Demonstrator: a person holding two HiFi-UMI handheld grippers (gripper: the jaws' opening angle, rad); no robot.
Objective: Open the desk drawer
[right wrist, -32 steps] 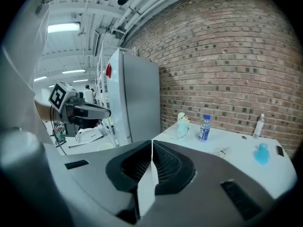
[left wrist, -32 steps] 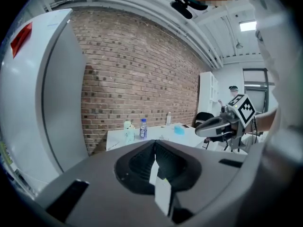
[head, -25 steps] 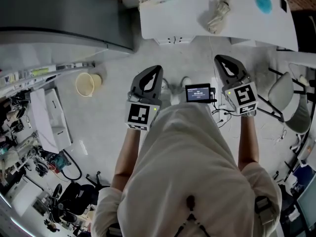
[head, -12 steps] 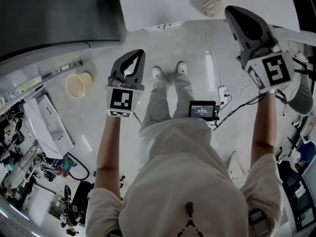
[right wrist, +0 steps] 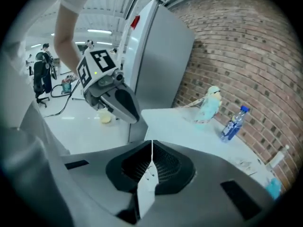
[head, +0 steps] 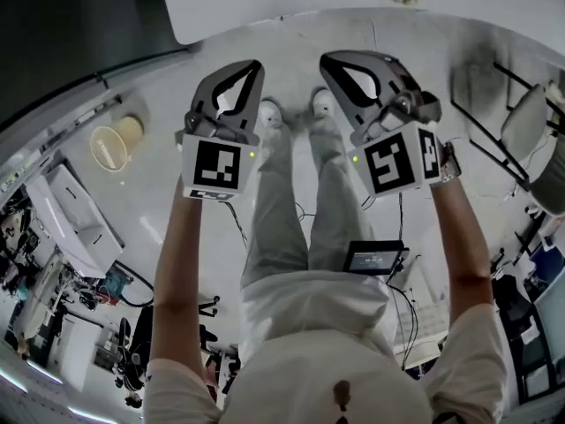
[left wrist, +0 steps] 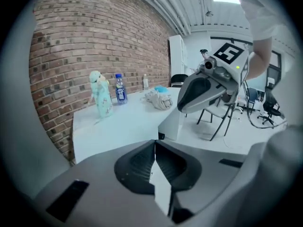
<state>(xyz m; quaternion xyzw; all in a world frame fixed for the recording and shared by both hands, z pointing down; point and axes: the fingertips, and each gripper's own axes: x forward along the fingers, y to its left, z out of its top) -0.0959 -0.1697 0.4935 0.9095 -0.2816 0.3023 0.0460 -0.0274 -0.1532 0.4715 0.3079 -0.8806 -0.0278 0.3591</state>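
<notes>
We see the counter (head: pixel 265 3) cut off at the top edge, its drawer hidden; left hand-held gripper (head: pixel 254 64) and right hand-held gripper (head: pixel 327 58) are closed, empty.

Beige short-sleeved shirt (head: pixel 305 329), pale trousers (head: pixel 275 219), seemingly white shoes (head: pixel 270 111).

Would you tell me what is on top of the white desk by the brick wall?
A pale green item, a blue-labelled bottle and a crumpled cloth rest on the desk; the left gripper hides its lower front.
</notes>
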